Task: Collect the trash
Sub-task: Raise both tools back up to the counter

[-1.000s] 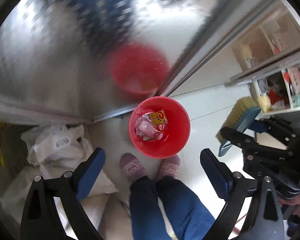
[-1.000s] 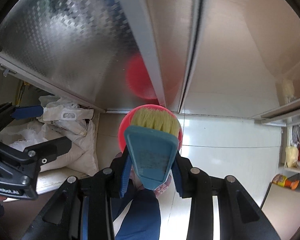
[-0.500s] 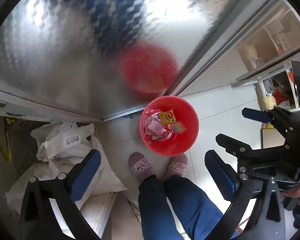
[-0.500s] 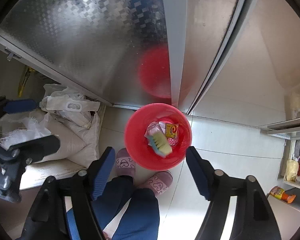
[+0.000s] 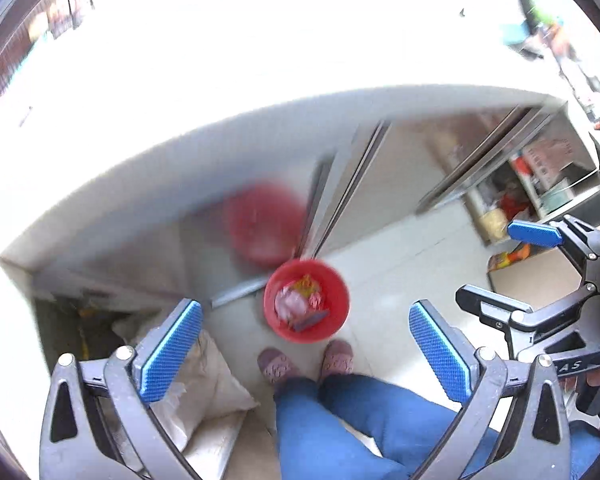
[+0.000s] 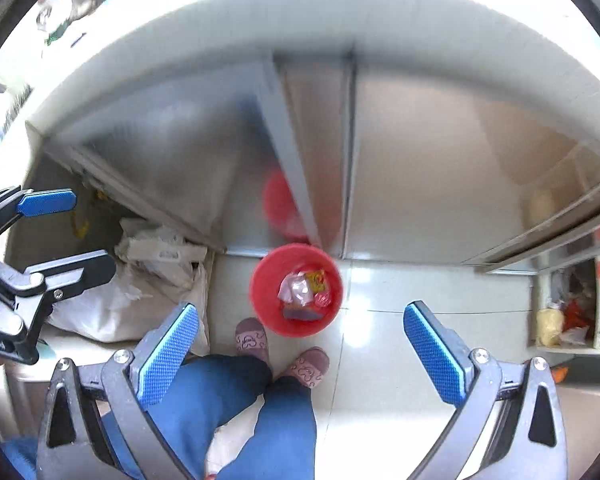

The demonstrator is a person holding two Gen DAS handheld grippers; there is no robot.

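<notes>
Nearest me, my left tool (image 5: 304,350) stands wide with nothing between its blue pads, and my right tool (image 6: 300,350) is opening on its last stretch, also empty. Below them are the person's blue trouser legs (image 6: 236,408) and pink slippers (image 6: 252,334) on the pale tiled floor (image 6: 420,300). Just beyond the toes sits the round red plastic bin (image 6: 260,280), holding crumpled wrappers and the teal brush (image 6: 302,314) lying at its near side. To the left lie white sacks (image 6: 140,280); farther off rises the steel cabinet front (image 6: 420,160) under the white counter (image 5: 220,136).

I judge one drop finished, so the next move calls for finding further trash and reaching for it.

A second ago my right tool clamped that brush above the bin; now it lies inside, and both tools sit higher, the bin smaller.
</notes>
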